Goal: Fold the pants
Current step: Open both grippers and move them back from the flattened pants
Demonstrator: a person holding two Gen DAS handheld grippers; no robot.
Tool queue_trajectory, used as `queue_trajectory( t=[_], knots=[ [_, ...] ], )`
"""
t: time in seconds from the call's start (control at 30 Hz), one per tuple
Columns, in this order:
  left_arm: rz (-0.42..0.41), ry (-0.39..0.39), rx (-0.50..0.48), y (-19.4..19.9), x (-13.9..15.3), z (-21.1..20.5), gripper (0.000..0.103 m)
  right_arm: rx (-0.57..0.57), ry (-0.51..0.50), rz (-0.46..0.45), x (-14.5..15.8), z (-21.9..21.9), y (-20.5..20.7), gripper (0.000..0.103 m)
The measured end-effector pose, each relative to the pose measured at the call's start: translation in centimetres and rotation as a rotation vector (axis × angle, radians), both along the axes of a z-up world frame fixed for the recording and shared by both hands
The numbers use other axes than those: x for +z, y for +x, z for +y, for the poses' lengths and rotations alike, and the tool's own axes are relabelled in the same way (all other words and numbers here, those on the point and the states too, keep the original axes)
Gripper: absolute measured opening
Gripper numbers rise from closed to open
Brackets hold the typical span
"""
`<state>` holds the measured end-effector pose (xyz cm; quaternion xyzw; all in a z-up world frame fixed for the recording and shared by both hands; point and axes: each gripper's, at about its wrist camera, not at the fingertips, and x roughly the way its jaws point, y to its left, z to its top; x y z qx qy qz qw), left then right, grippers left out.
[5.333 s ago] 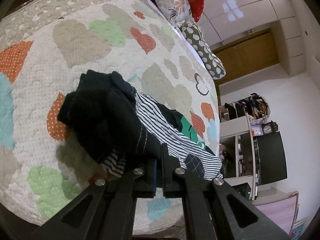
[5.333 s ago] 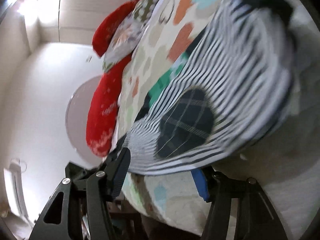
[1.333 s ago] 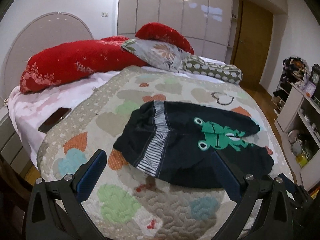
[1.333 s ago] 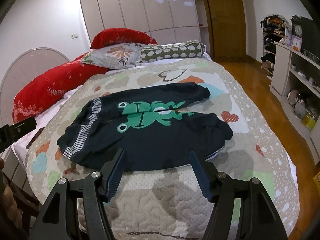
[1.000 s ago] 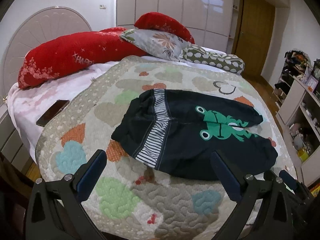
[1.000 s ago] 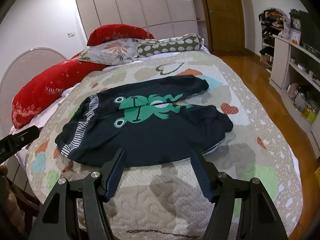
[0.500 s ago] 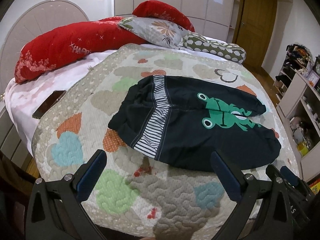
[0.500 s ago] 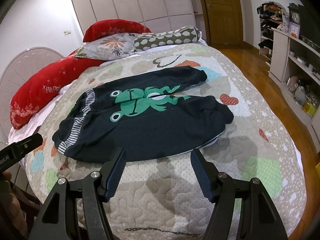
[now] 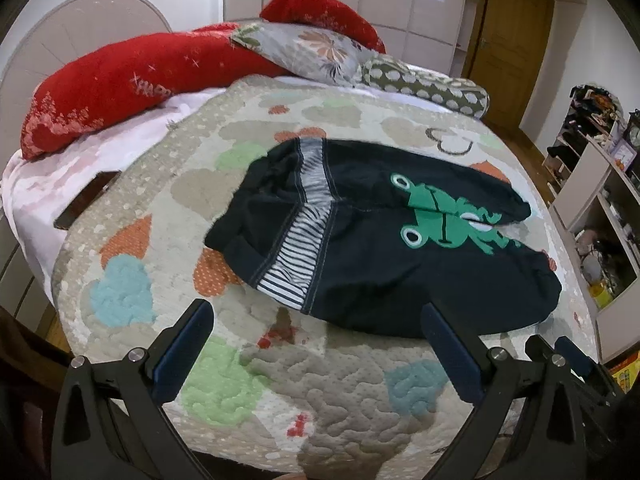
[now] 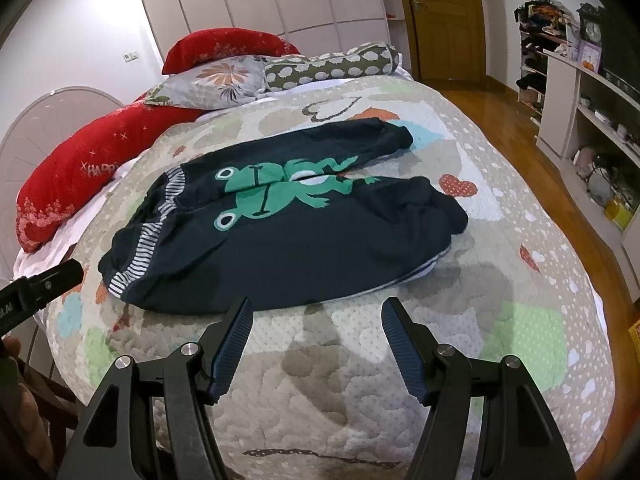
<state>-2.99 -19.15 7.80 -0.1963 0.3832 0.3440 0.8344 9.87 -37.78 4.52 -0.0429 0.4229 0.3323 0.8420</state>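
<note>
You are hovering both grippers, left gripper (image 9: 316, 344) and right gripper (image 10: 316, 340), spread wide and empty, near the navy frog-print cotton pants (image 10: 280, 232) lying flat on the heart-patterned quilt (image 10: 500, 320); next you should be pinching the near edge to fold lengthwise.

One pair of pants (image 10: 280, 240) lies on one bed (image 10: 460, 340). Pillows: two red (image 10: 92, 164), one floral (image 10: 212, 80), one spotted bolster (image 10: 332, 66). Two claws present: left (image 9: 318, 320), right (image 10: 316, 316). One door (image 10: 444, 20).
</note>
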Motion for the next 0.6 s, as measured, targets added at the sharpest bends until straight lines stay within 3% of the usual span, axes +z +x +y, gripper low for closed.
queue_trajectory(
  t=[0.17,0.3,0.5,0.6],
  knots=[
    [0.040,-0.102,-0.024,1.4,-3.1,1.1,0.103,-0.017,-0.006,0.026,-0.9,-0.4,0.6,0.072],
    [0.126,-0.157,-0.027,2.9,-6.8,1.5,0.103,-0.030,-0.007,0.042,-1.7,-0.5,1.4,0.072],
    [0.201,-0.116,-0.045,4.3,-9.1,0.8,0.103,-0.060,0.017,0.073,-3.0,-0.9,3.2,0.072],
    [0.200,-0.108,-0.050,4.5,-9.4,0.7,0.103,-0.065,0.046,0.028,-2.2,-0.9,3.9,0.072]
  ],
)
